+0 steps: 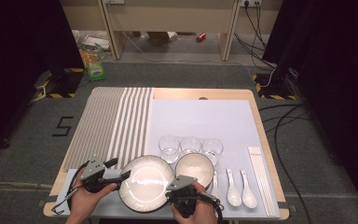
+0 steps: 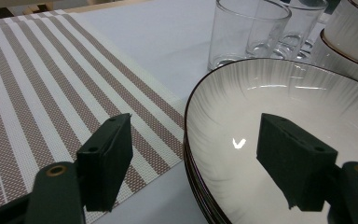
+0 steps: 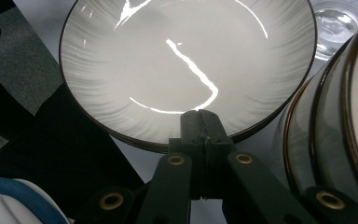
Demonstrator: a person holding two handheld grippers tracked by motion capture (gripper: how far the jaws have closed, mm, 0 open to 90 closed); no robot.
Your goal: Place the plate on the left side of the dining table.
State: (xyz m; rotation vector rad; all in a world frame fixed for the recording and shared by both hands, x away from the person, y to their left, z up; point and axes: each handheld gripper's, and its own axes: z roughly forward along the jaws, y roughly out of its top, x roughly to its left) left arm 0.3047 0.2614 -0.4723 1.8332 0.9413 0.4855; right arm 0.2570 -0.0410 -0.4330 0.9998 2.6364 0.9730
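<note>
The large plate (image 1: pixel 145 183) is round, so it has no long axis to speak of; it sits flat with its hollow facing up, the top one of a small stack whose dark rims show beneath it in the left gripper view. It lies on the pale mat (image 1: pixel 200 121) between the two grippers, the left gripper (image 1: pixel 121 173) at its left edge and the right gripper (image 1: pixel 177 187) at its near right edge. The left gripper's jaws stand wide apart and straddle the plate's rim: one black jaw hangs over the white inside of the plate, the other over the striped placemat (image 2: pixel 51 93) outside it, and neither pad presses on the rim, so this gripper is released. The right gripper's jaws are clenched together, pad against pad, with nothing between them; their tip sits right at the plate's dark near rim, and whether it touches the rim I cannot tell. Just to the right of the right gripper stands a stack of deeper bowls (image 1: pixel 195 169), close beside the plate. Beyond both grippers, past the plate's far edge, three clear glasses (image 1: pixel 190 145) stand upright in a row. Farther off to the right of the right gripper lie white spoons (image 1: pixel 240 189) and chopsticks (image 1: pixel 262 177).
</note>
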